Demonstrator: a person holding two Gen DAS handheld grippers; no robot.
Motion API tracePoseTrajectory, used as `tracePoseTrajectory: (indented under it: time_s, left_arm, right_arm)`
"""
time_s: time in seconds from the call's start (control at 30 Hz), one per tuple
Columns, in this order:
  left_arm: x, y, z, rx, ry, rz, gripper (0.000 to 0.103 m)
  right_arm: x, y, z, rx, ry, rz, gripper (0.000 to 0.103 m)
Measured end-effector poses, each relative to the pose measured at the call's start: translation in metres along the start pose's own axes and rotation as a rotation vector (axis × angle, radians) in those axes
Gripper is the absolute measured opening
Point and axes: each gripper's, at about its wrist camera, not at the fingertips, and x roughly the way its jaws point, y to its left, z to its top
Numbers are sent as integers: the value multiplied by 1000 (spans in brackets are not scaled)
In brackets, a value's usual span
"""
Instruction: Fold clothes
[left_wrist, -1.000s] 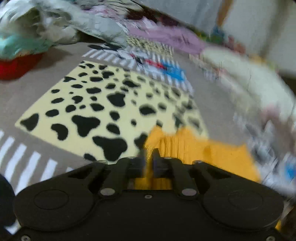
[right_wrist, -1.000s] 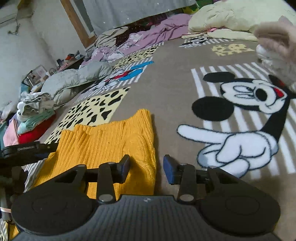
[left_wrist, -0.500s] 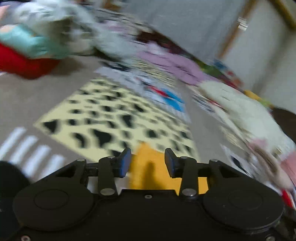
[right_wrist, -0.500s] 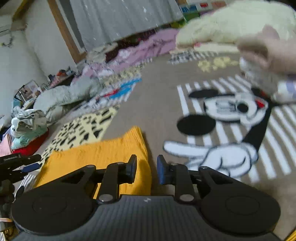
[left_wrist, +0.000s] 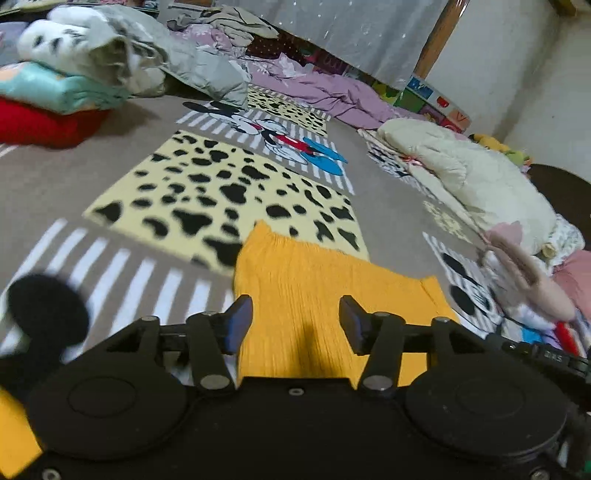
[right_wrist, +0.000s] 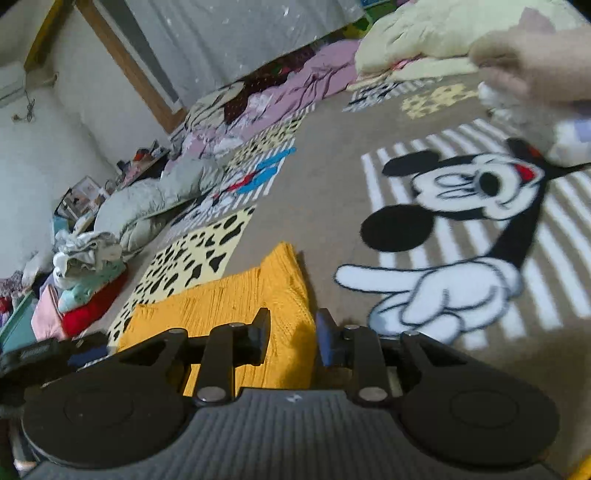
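Observation:
An orange-yellow ribbed knit garment (left_wrist: 314, 280) lies folded flat on the cartoon-print rug (left_wrist: 388, 206). My left gripper (left_wrist: 295, 319) hovers over its near edge; its jaws are opening, standing wide with nothing pinched between them. In the right wrist view the same garment (right_wrist: 229, 299) lies left of centre. My right gripper (right_wrist: 293, 338) is over its right edge, jaws opening with a narrow gap, the pads not pressing the cloth. The left gripper's body (right_wrist: 33, 354) shows at that view's left edge.
A stack of folded clothes (left_wrist: 48, 96) in red, teal and white sits far left. A grey puffy jacket (left_wrist: 207, 70), purple bedding (left_wrist: 332, 96) and a cream quilt (left_wrist: 461, 166) ring the rug. A blurred hand (right_wrist: 535, 70) reaches over clothes at the right.
The left gripper was shut on the orange garment's edge; it has let go, opened wide and drawn back and up. The right gripper's jaws stand narrower than a second ago, and its view has rolled.

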Motion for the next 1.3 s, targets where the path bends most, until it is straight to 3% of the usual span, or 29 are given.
tracePoseTrajectory:
  time_s: [0.27, 0.47, 0.67, 0.83, 1.03, 1.17, 1.3]
  left_arm:
    - [-101, -1, -47, -27, -79, 11, 63]
    - [-138, -4, -80, -86, -78, -39, 64]
    - [-135, -54, -130, 117, -11, -70, 62]
    - [-124, -88, -166, 282, -30, -61, 61]
    - [-97, -108, -207, 555, 16, 60, 62]
    - [-100, -110, -199, 562, 48, 65, 62]
    - [-107, -105, -183, 474, 44, 21, 62]
  right_arm:
    - [-98, 1, -58, 90, -109, -4, 32]
    - [-166, 9, -117, 162, -178, -19, 40]
    - [-195, 12, -158, 226, -134, -82, 42]
    - [-197, 16, -171, 197, -114, -80, 42]
    - [-193, 4, -178, 278, -104, -67, 43]
    - [-190, 5, -182, 312, -101, -34, 49]
    - [-185, 10, -184, 309, -98, -13, 54]
